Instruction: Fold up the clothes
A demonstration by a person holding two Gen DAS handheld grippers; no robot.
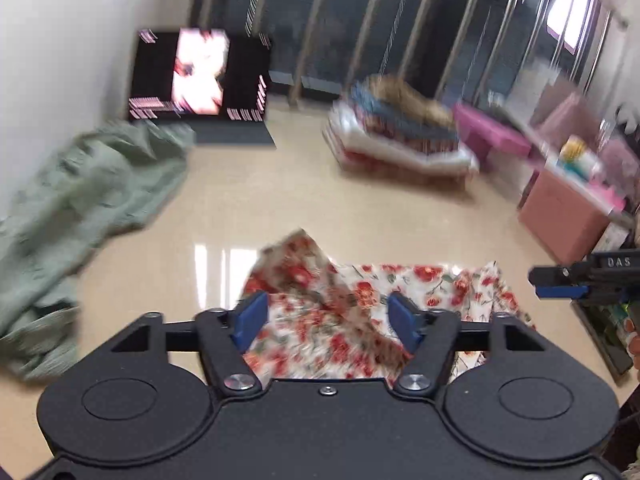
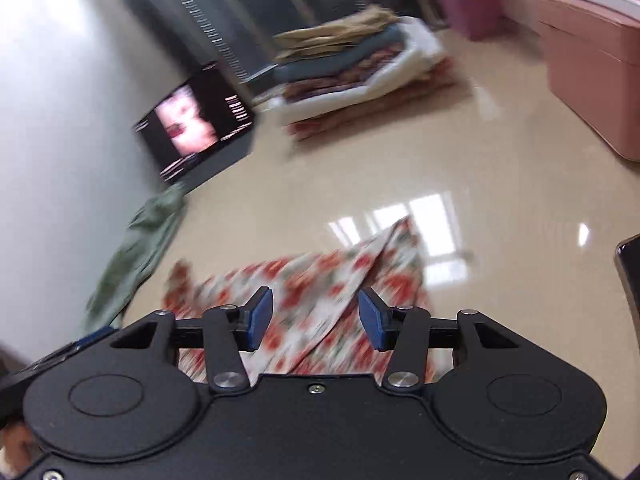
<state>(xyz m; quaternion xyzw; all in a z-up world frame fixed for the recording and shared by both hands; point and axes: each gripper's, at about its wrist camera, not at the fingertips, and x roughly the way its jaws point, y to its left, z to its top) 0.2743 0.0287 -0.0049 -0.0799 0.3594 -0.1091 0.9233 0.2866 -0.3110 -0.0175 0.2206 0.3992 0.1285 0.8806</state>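
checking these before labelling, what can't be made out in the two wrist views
- Floral garment: near edge hidden behind the left gripper body, left wrist view; motion blur hides its folds.
- Green garment: cut off by the left edge.
- Folded pile: blurred, items uncountable, right wrist view.
- Screen: picture smeared.

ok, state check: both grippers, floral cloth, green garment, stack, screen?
left gripper: open, nothing between the pads
right gripper: open, empty
floral cloth: on the floor, partly folded, one corner raised
green garment: crumpled, unfolded
stack of clothes: folded, piled
screen: on
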